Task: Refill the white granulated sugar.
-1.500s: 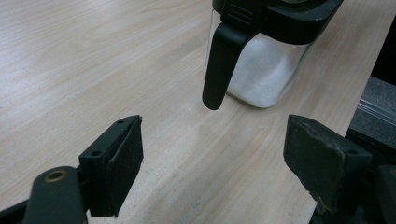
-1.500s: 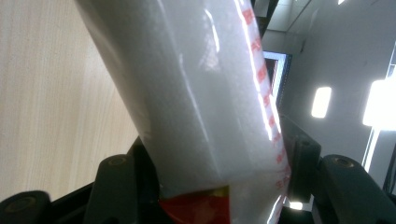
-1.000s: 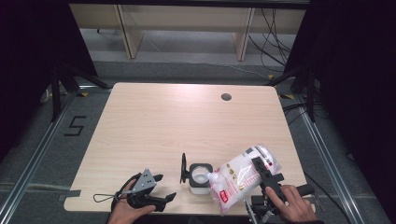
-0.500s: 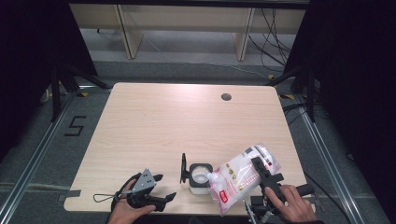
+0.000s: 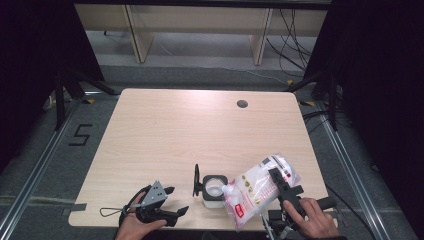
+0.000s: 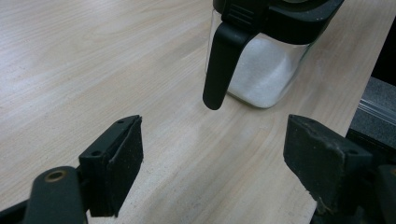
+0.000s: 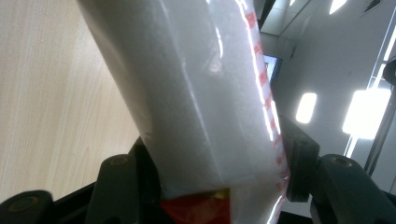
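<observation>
The right gripper (image 5: 276, 179), clamped on the tilted bag (image 5: 260, 187), holds steady over the open jar (image 5: 215, 189); pouring continues, while the left gripper (image 5: 175, 202) rests open.

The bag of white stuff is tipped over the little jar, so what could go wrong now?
The bag, clamped in the right gripper, leans with its corner at the jar mouth, so the white grains might miss and spill on the table. The jar looks small and already holds some, so it could overflow. The left gripper is open and not holding the jar, so a nudge from the bag might shove or tip it.
</observation>
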A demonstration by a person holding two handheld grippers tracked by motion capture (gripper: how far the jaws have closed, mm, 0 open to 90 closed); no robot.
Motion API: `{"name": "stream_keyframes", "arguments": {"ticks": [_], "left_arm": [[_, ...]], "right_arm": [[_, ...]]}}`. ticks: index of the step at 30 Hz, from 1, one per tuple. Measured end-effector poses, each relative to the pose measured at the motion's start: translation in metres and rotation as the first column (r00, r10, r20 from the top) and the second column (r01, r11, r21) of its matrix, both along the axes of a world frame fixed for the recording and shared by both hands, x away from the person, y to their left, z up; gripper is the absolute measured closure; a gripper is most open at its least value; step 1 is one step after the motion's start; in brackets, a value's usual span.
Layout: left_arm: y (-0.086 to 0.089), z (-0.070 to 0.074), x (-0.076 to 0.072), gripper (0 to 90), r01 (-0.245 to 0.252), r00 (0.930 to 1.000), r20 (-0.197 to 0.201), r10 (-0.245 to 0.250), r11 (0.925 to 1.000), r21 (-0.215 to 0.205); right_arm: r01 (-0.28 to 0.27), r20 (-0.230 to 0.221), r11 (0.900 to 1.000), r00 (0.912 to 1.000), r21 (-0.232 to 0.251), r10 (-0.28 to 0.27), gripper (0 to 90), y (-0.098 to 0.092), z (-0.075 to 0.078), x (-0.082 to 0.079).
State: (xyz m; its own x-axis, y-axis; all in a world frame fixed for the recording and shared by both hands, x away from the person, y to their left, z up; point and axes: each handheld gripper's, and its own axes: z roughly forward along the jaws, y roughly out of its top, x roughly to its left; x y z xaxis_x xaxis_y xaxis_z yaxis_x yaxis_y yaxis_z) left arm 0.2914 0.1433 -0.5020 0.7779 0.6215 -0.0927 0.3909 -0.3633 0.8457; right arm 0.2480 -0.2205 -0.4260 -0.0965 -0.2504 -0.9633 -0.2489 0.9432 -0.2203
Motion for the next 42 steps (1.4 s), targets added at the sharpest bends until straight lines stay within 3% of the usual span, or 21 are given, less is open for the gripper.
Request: {"name": "stream_keyframes", "arguments": {"ticks": [3,5,6,10,14,16,17,19,20,21,22,24,25,29,31,32,33,34,36,40,42], "left_arm": [[-0.0009,-0.0003,-0.0003,19.5,0.000,1.0000,-0.003,0.000,1.0000,-0.002],[-0.0009,-0.0002,-0.0006,19.5,-0.003,1.0000,-0.005,0.003,1.0000,-0.005],[-0.0008,0.0001,-0.0006,19.4,-0.002,1.0000,-0.004,0.002,1.0000,-0.005],[-0.0006,-0.0005,-0.0005,19.4,-0.008,1.0000,-0.001,0.008,1.0000,-0.001],[-0.0009,-0.0003,-0.0002,19.4,0.001,1.0000,-0.004,-0.001,1.0000,-0.001],[0.0000,0.0001,-0.0001,19.4,0.001,1.0000,-0.003,-0.001,1.0000,0.005],[-0.0002,-0.0001,0.0001,19.5,0.001,1.0000,0.000,-0.001,1.0000,-0.001],[-0.0008,-0.0002,-0.0002,19.4,-0.003,1.0000,-0.002,0.003,1.0000,-0.001],[-0.0001,-0.0001,0.0001,19.4,0.002,1.0000,-0.003,-0.002,1.0000,0.007],[-0.0010,-0.0003,-0.0006,19.4,-0.005,1.0000,-0.004,0.005,1.0000,-0.005],[0.0001,0.0004,-0.0002,19.4,0.003,1.0000,-0.001,-0.003,1.0000,0.007],[-0.0003,0.0002,-0.0008,19.5,-0.006,0.9999,-0.009,0.006,1.0000,0.000],[0.0001,-0.0002,0.0002,19.4,0.002,1.0000,0.002,-0.002,1.0000,0.002],[-0.0007,0.0001,-0.0004,19.4,-0.001,1.0000,-0.003,0.001,1.0000,-0.004],[-0.0001,0.0001,-0.0001,19.4,0.001,1.0000,-0.004,-0.001,1.0000,0.005],[0.0001,0.0003,-0.0001,19.4,0.001,1.0000,-0.002,-0.001,1.0000,0.005],[0.0002,0.0005,-0.0002,19.4,0.001,1.0000,-0.001,-0.001,1.0000,0.005],[-0.0009,0.0001,-0.0017,19.5,-0.017,0.9997,-0.020,0.017,0.9998,-0.009],[0.0002,0.0002,0.0001,19.4,0.002,1.0000,0.000,-0.002,1.0000,0.006],[-0.0009,0.0000,-0.0015,19.5,-0.014,0.9997,-0.018,0.014,0.9999,-0.007],[-0.0001,-0.0001,-0.0004,19.5,-0.005,1.0000,-0.004,0.005,1.0000,-0.002]], "right_arm": [[0.023,-0.017,1.000,0.9996,-0.008,-0.023,46.8,0.0006,0.0008,-0.0017],[0.000,-0.001,1.000,1.0000,-0.009,0.000,46.8,0.0008,0.0012,-0.0004],[0.019,-0.015,1.000,0.9997,-0.001,-0.019,46.8,0.0002,0.0000,-0.0016],[0.005,-0.004,1.000,1.0000,0.004,-0.005,46.9,-0.0003,-0.0004,-0.0005],[0.022,-0.021,1.000,0.9995,0.013,-0.022,46.9,-0.0003,-0.0009,-0.0016],[0.002,0.001,1.000,1.0000,0.001,-0.002,47.0,-0.0002,-0.0002,-0.0004],[0.018,-0.014,1.000,0.9997,-0.004,-0.018,47.0,0.0002,-0.0001,-0.0019],[0.006,0.008,1.000,1.0000,0.018,-0.006,47.0,0.0009,-0.0008,-0.0028],[0.000,0.012,1.000,0.9999,-0.017,0.000,47.0,0.0030,0.0030,-0.0029],[-0.012,0.017,1.000,0.9998,-0.022,0.013,47.2,0.0031,0.0028,-0.0020],[0.028,-0.010,0.999,0.9996,0.028,-0.028,47.3,0.0012,-0.0011,-0.0037],[-0.007,0.000,1.000,1.0000,-0.024,0.007,47.6,0.0013,0.0024,-0.0013],[0.015,-0.012,0.999,0.9998,0.030,-0.015,47.6,-0.0007,-0.0018,-0.0020],[-0.005,-0.001,1.000,1.0000,-0.015,0.005,47.8,0.0012,0.0022,-0.0018],[0.014,-0.012,0.999,0.9998,0.037,-0.013,47.8,-0.0013,-0.0021,-0.0016],[-0.013,0.002,1.000,0.9999,0.006,0.013,47.9,-0.0008,0.0002,0.0001],[0.024,-0.032,0.999,0.9992,0.024,-0.023,48.1,-0.0021,-0.0021,-0.0013],[0.024,-0.030,0.999,0.9993,0.025,-0.023,48.1,-0.0025,-0.0021,-0.0014],[0.019,-0.029,1.000,0.9994,0.023,-0.018,48.2,-0.0026,-0.0022,-0.0006],[-0.012,0.002,1.000,0.9999,0.005,0.012,48.3,-0.0010,-0.0005,-0.0007],[-0.013,-0.001,1.000,0.9999,-0.005,0.013,48.3,-0.0005,0.0001,0.0001]]}}
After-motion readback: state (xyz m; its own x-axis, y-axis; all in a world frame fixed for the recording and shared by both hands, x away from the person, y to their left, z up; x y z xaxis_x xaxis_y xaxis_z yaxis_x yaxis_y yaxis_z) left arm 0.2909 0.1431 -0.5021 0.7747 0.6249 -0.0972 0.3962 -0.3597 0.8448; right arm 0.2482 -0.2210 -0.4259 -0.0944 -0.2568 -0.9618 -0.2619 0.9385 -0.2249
